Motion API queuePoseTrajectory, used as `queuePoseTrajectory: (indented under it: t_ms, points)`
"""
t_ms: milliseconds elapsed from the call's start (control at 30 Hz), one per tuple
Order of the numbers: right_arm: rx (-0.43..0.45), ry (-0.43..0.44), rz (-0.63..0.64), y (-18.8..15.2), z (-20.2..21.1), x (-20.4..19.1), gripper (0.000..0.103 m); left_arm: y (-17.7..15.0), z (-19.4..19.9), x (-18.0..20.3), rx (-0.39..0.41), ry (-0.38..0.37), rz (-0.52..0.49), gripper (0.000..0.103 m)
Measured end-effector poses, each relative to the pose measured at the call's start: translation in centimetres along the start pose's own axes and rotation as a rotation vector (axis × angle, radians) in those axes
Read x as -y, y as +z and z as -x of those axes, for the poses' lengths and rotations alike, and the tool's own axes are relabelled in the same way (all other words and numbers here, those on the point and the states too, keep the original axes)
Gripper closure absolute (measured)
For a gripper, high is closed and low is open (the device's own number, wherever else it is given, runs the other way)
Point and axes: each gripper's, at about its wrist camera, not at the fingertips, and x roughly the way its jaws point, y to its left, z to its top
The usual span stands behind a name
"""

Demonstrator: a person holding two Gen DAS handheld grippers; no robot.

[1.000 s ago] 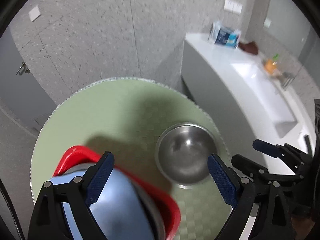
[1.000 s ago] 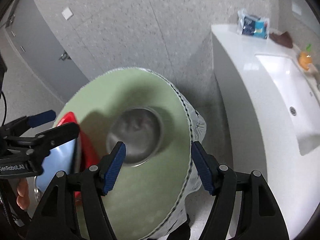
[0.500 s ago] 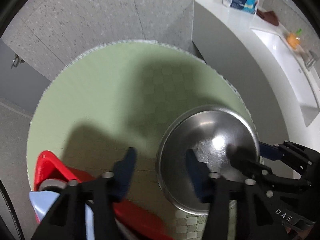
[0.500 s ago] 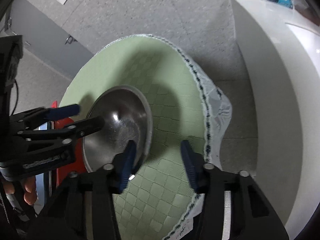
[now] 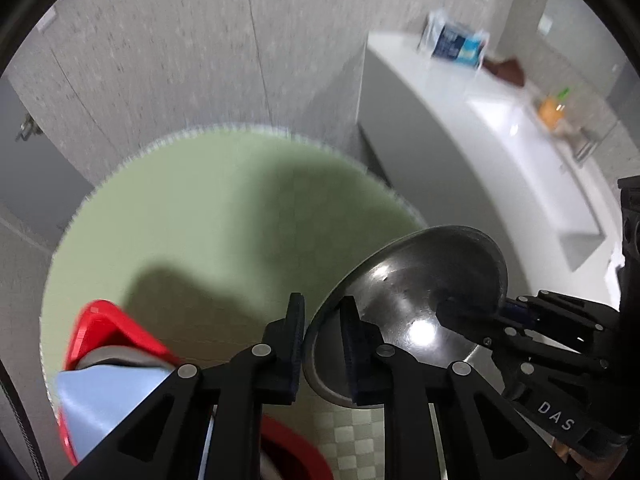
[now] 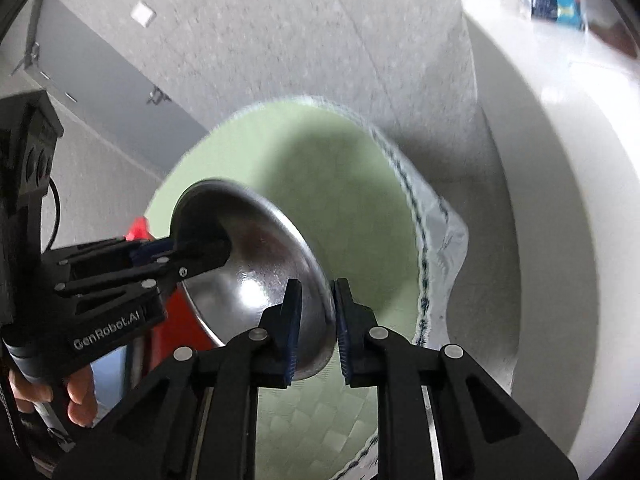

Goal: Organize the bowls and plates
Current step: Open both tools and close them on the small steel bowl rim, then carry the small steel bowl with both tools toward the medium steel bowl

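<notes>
A steel bowl (image 5: 416, 300) is held tilted above the round green table (image 5: 200, 220). My left gripper (image 5: 322, 344) is shut on its near rim. My right gripper (image 6: 314, 316) is shut on the opposite rim, and it also shows in the left wrist view (image 5: 496, 312). The bowl shows in the right wrist view (image 6: 256, 256), with the left gripper (image 6: 200, 252) clamped on its far edge. A red rack (image 5: 104, 332) holding a light blue plate (image 5: 108, 396) stands at the table's front left.
A white counter with a sink (image 5: 520, 152) runs along the right, carrying a blue packet (image 5: 456, 44) and an orange bottle (image 5: 552, 108). Grey walls and a door (image 6: 100, 80) stand behind. The tablecloth's edge (image 6: 436, 240) hangs over the table's right side.
Both grippers closed on the steel bowl's opposite rims and lifted it off the table, tilting it. One second ago both were open and the bowl rested on the table.
</notes>
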Motion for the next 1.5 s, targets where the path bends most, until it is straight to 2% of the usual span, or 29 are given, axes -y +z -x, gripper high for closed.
queuePoseTrajectory:
  t_ms: [233, 367, 633, 667, 800, 900, 1133, 1333, 1500]
  points:
    - [0.145, -0.02, 0.053, -0.7, 5.9, -6.2, 0.087, -3.5, 8.3, -1.5, 0.172, -0.042, -0.01, 0.089]
    - [0.187, -0.035, 0.098, -2.1, 7.5, -12.0, 0.087, -7.9, 12.3, -5.0, 0.235, -0.053, -0.002, 0.089]
    - [0.175, -0.019, 0.146, -6.9, 6.3, -22.2, 0.087, -18.4, 17.9, -13.5, 0.255, -0.041, 0.048, 0.089]
    - [0.164, -0.01, 0.146, -7.9, 5.7, -23.6, 0.087, -20.6, 20.3, -14.0, 0.254, -0.036, 0.049, 0.089]
    - [0.112, 0.013, 0.146, -10.6, 3.6, -27.2, 0.087, -25.4, 22.9, -17.6, 0.225, -0.017, 0.073, 0.089]
    - [0.065, 0.023, 0.154, -12.6, 1.7, -29.5, 0.087, -28.1, 23.8, -20.2, 0.192, -0.01, 0.1, 0.089]
    - [-0.034, -0.001, 0.17, -16.4, -2.1, -32.5, 0.087, -31.4, 22.0, -24.2, 0.102, -0.052, 0.171, 0.088]
    - [-0.081, -0.069, 0.19, -17.6, -3.7, -33.1, 0.087, -32.9, 20.1, -26.9, 0.04, -0.113, 0.204, 0.086]
    - [-0.117, -0.104, 0.205, -18.5, -4.9, -33.6, 0.086, -32.4, 17.7, -28.0, -0.002, -0.132, 0.225, 0.084]
